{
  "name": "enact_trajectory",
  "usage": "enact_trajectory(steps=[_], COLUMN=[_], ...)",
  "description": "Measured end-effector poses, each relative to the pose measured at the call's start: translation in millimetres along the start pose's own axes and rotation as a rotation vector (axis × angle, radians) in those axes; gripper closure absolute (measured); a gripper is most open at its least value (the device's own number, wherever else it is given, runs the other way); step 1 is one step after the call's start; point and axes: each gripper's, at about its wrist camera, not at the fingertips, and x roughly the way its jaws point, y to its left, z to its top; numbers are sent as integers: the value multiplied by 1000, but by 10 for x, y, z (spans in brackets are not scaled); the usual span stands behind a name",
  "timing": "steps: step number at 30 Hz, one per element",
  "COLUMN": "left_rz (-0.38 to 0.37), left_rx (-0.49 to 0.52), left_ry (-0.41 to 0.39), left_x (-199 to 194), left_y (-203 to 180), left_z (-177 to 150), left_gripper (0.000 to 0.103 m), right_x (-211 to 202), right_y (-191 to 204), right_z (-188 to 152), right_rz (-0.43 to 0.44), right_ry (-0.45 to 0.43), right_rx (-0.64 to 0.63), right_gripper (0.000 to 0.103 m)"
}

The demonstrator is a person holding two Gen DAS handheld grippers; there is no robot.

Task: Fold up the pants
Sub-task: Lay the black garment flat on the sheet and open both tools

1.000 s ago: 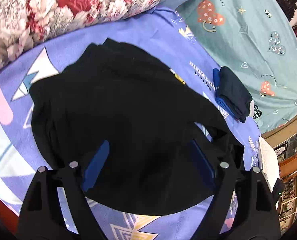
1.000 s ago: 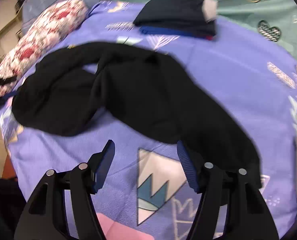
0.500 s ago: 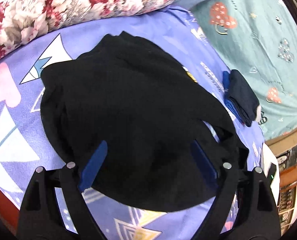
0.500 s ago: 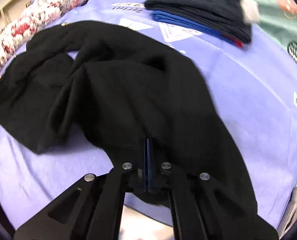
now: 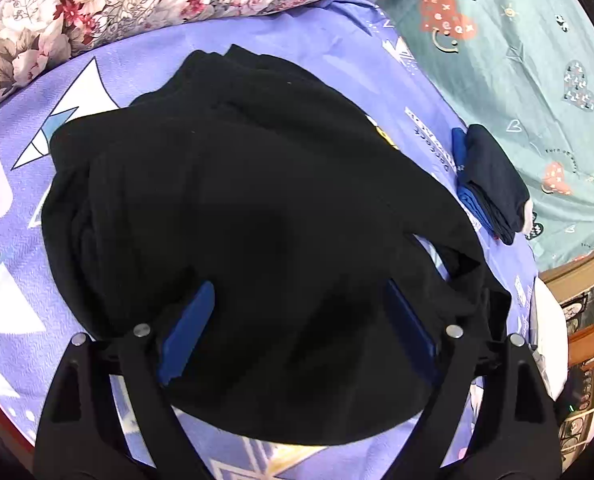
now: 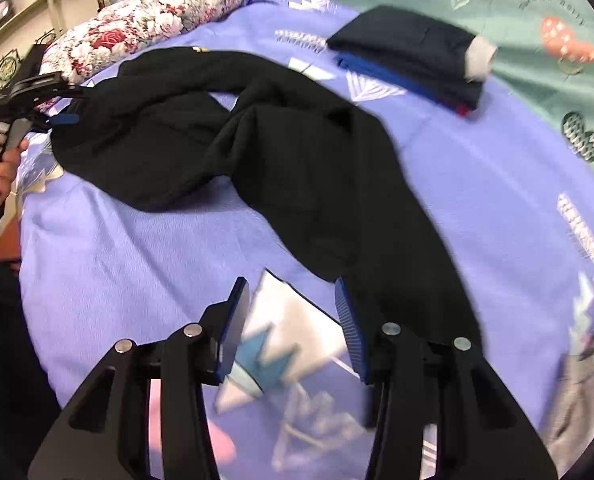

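Observation:
The black pants lie crumpled on the purple bedsheet. My left gripper hangs wide open over their bunched end, with its blue pads apart on either side of the cloth. In the right wrist view the pants stretch from far left to the lower right as one long leg. The jaws of my right gripper are opening, with only bare sheet between them. Its right pad sits beside the leg's edge. The left gripper shows at far left, held by a hand.
A folded stack of dark garments rests at the far right of the bed, also visible from the left wrist as the stack. A floral pillow lines the far edge. A teal sheet and the wooden bed frame lie to the right.
Half a second ago my right gripper was shut on the pants leg. It has since let go, opened and drawn back. The left gripper stayed open over the pants.

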Motion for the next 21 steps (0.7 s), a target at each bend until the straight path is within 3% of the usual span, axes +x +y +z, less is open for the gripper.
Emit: enact_trajectory(steps=[2,6,12,14,16,21], left_rz=[-5,-10,-11,-16,-11,3], left_rx=[2,-20,-34,-19,-7,-9], left_ry=[-2,-12,-5,2,4,-6], left_x=[-28,-100,-60,-31,-5,-22], left_y=[0,89,130,77,38,37], left_z=[-22,-31,2,-13,-25,-15], left_gripper=[15,15,15,15,15,15], right_x=[237,455,456,438,453,498], right_y=[-28,-216,-191,-170,-193,-240], right_z=[73,124,22,-9,15,214], right_rz=[-23,-214,-153,-89,-78,-77], right_ry=[34,56,101,118,119,122], right_rx=[27,-9,-185,-233,-237,-212], right_gripper=[58,59,59,59,60,91])
